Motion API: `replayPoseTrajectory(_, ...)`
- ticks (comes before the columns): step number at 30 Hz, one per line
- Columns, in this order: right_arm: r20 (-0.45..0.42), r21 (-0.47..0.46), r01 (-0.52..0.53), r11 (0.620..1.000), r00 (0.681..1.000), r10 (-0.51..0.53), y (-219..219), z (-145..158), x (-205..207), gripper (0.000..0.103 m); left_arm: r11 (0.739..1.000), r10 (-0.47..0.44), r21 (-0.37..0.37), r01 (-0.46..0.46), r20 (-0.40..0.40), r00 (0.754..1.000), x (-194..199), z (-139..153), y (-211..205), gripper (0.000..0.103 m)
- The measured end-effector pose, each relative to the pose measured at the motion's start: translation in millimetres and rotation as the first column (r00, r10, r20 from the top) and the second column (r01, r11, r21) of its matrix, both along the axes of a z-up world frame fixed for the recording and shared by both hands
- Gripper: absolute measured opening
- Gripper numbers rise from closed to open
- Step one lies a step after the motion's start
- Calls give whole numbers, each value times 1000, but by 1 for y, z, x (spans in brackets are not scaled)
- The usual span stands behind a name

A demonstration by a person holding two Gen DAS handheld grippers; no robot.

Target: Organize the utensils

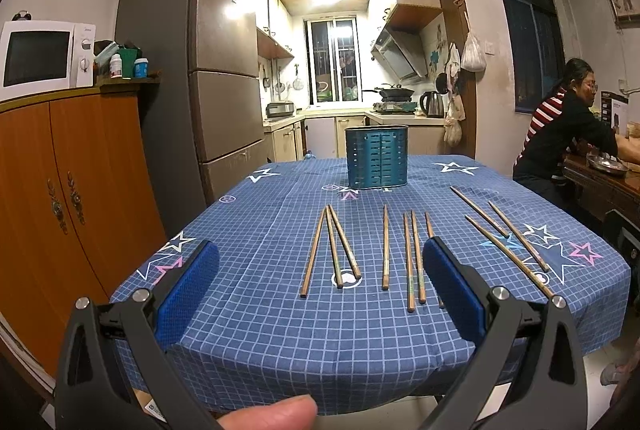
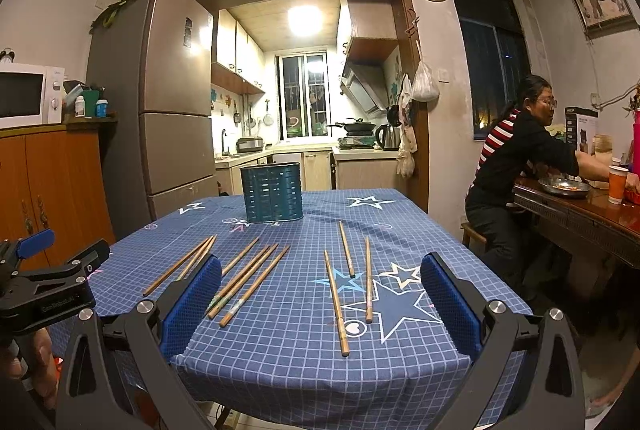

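Note:
Several wooden chopsticks lie loose on the blue checked tablecloth (image 1: 280,326): a left group (image 1: 332,250), a middle group (image 1: 408,262) and a right group (image 1: 504,238). A teal slotted utensil holder (image 1: 377,157) stands upright at the table's far side. My left gripper (image 1: 320,262) is open and empty, held above the table's near edge. In the right wrist view the holder (image 2: 272,193) is far left, the right chopstick group (image 2: 348,282) lies ahead, and my right gripper (image 2: 320,274) is open and empty. The left gripper's body (image 2: 48,282) shows at the left edge.
A fridge (image 1: 208,70) and an orange cabinet (image 1: 60,198) with a microwave (image 1: 44,58) stand to the left. A person (image 2: 520,158) sits at a wooden side table (image 2: 580,214) to the right. The kitchen lies behind.

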State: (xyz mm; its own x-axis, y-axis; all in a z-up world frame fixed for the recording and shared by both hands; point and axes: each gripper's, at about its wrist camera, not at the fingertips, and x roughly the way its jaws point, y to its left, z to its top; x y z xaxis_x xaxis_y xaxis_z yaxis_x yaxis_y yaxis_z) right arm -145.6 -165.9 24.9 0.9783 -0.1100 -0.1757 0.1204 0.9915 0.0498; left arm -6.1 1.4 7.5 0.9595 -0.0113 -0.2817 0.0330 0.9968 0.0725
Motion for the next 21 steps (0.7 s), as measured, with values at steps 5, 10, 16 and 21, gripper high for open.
replayPoseTrajectory(5,-11,-5,5,1000,1000,-5,2,1,1,100,1000,1,1,-1,-2,1000,-1,0,-1,98)
replayPoseTrajectory(10,-26,1,10,1000,1000,-10,3,0,5,100,1000,3,2,-3,-2,1000,-1,0,0,98)
replayPoseTrajectory(16,-23,0,7,1000,1000,-7,2,0,6,100,1000,0,7,0,0,1000,-2,0,-1,98)
replayPoseTrajectory(21,-26,1,7,1000,1000,-7,2,0,6,100,1000,0,8,0,-11,1000,2,-1,1,98)
